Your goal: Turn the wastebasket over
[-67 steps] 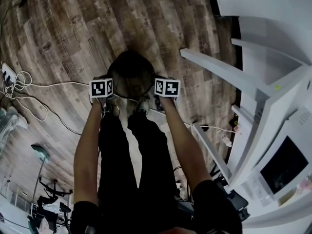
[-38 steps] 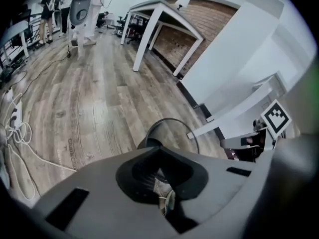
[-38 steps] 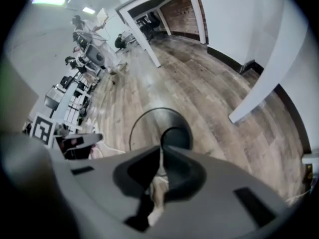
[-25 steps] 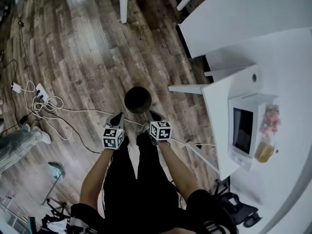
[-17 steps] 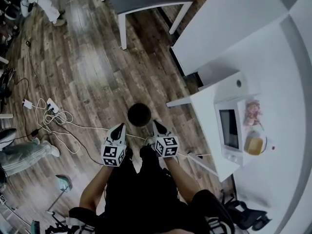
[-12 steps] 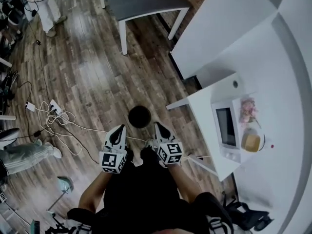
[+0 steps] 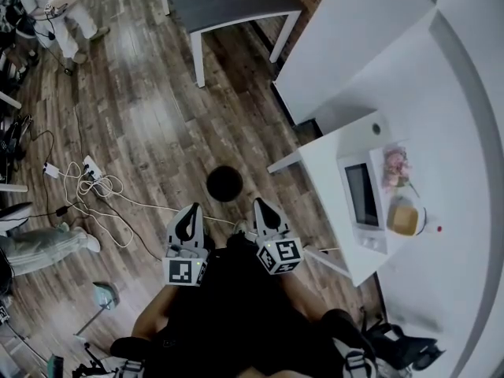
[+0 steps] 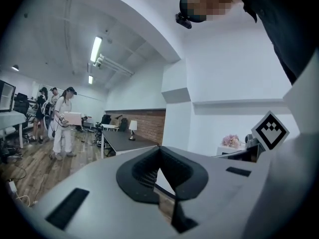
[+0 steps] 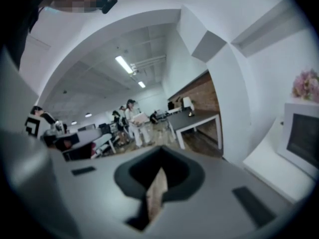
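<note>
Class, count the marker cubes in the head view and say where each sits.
2. One cube rides on the left gripper, the other on the right gripper, both nearer the person than the wastebasket. None looks hidden.

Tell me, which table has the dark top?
The table at the picture's top edge, beyond the wastebasket. The desk bearing the microwave is white.

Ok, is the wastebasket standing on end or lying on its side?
On end: from above, the wastebasket shows as a round dark disc on the wooden floor. Whether its mouth or its base faces up, cannot tell.
</note>
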Demonstrator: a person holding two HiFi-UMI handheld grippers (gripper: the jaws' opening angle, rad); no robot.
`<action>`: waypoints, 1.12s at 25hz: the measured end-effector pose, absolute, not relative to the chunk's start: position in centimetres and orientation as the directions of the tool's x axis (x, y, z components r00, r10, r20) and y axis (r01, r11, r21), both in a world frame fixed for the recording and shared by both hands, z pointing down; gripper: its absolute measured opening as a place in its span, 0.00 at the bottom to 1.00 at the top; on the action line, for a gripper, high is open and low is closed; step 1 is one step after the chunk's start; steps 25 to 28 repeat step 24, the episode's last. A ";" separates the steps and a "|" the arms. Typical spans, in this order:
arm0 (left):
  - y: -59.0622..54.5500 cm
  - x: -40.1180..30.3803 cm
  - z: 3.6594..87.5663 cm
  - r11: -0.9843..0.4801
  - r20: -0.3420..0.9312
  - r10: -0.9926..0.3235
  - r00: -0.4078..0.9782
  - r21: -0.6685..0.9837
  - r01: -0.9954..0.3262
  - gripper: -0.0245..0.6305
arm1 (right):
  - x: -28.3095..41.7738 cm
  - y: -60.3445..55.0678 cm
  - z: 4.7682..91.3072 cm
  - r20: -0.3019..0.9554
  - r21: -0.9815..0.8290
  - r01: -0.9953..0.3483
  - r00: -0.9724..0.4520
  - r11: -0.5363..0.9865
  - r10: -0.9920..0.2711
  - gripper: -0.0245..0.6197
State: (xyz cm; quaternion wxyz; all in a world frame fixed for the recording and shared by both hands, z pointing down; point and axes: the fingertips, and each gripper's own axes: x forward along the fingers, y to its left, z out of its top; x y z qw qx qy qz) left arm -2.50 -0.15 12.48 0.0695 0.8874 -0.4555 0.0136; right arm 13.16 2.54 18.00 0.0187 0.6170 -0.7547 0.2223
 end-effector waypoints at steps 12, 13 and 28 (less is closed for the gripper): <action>-0.4 -1.2 12.1 -0.587 0.085 -0.798 0.596 0.109 -0.802 0.09 | 12.7 3.2 18.2 0.299 -0.308 -0.940 -0.244 0.149 -0.922 0.09; -0.3 -1.2 12.1 -0.589 0.087 -0.797 0.598 0.113 -0.800 0.09 | 12.6 3.2 18.2 0.301 -0.307 -0.940 -0.242 0.147 -0.922 0.09; -0.4 -2.4 12.2 -0.593 0.093 -0.788 0.609 0.151 -0.791 0.09 | 10.9 3.5 18.3 0.314 -0.299 -0.943 -0.242 0.147 -0.918 0.09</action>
